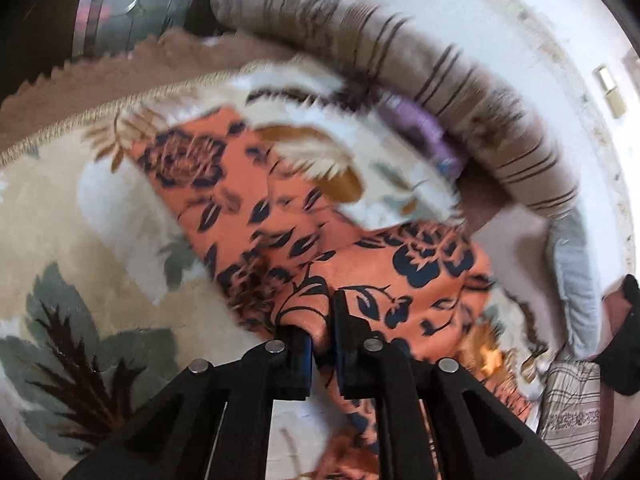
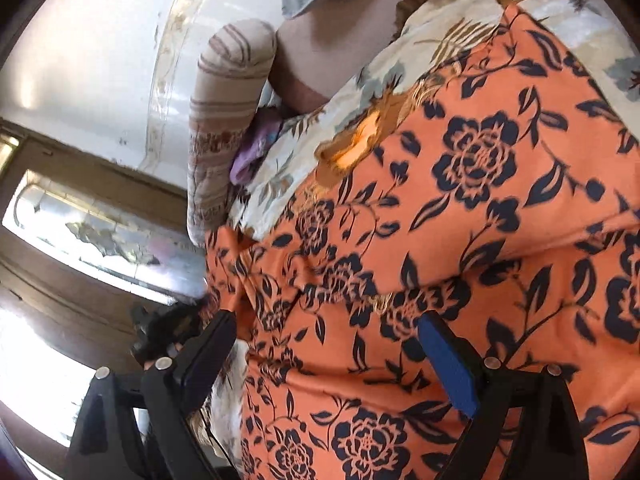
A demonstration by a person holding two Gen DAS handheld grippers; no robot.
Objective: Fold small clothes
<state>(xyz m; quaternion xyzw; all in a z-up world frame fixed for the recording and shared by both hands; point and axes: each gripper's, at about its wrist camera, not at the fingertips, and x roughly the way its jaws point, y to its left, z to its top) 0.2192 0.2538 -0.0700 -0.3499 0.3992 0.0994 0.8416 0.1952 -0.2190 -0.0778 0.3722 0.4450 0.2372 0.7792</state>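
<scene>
An orange garment with a dark blue flower print (image 1: 280,216) lies partly folded on a floral carpet (image 1: 60,220). My left gripper (image 1: 322,320) is shut on a pinch of its near edge, and the cloth bunches between the pads. In the right wrist view the same garment (image 2: 460,220) fills most of the frame. My right gripper (image 2: 328,324) is open and wide, its fingers just over the cloth, with nothing held. The left gripper shows as a dark shape (image 2: 168,332) at the garment's left edge.
A long brown striped bolster cushion (image 1: 400,48) curves along the far edge of the carpet. A purple cloth (image 1: 420,128) lies beside it. A pale blue cushion (image 1: 576,280) and a striped cloth (image 1: 572,408) lie at the right. A white wall (image 2: 100,60) and a window (image 2: 88,224) stand behind.
</scene>
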